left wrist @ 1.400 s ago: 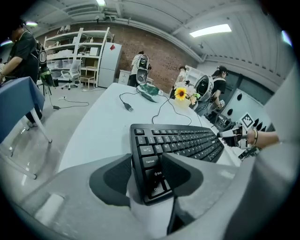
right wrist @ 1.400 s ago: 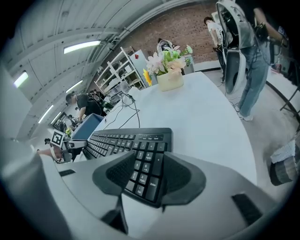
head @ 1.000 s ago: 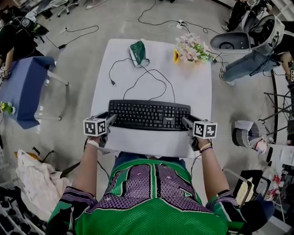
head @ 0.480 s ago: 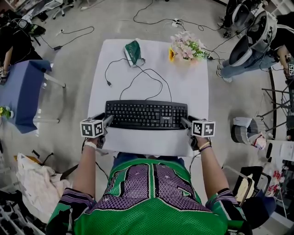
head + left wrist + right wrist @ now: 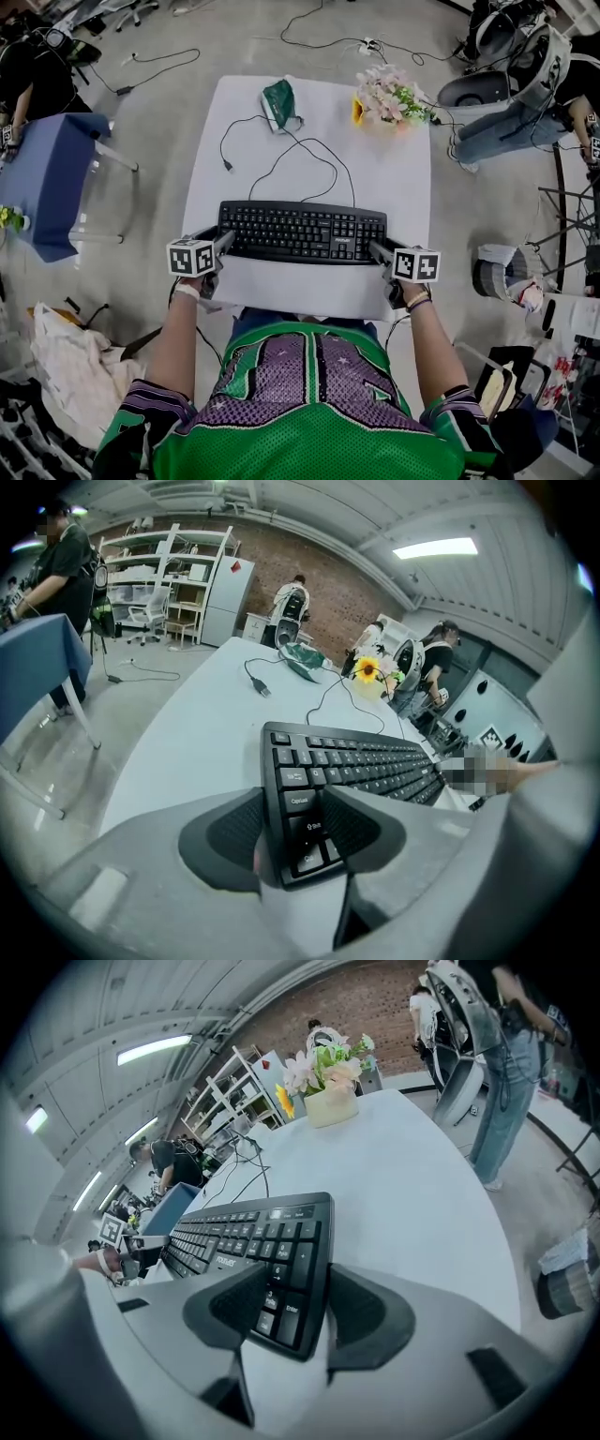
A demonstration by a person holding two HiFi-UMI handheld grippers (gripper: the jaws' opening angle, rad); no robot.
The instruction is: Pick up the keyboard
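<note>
While Jaws Straddle Both Ends, Lift Awaits

Flat on the tabletop [image 5: 375, 178], the keyboard [image 5: 302, 232] has the left gripper [image 5: 223, 247], jaws just closing, and the right gripper [image 5: 377, 251] around its ends, neither yet clamped; gripping and lifting remain.

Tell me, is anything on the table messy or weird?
Only the cable from the keyboard: it sprawls in loose loops across the table, plug lying free. Nothing looks spilled or broken.
</note>
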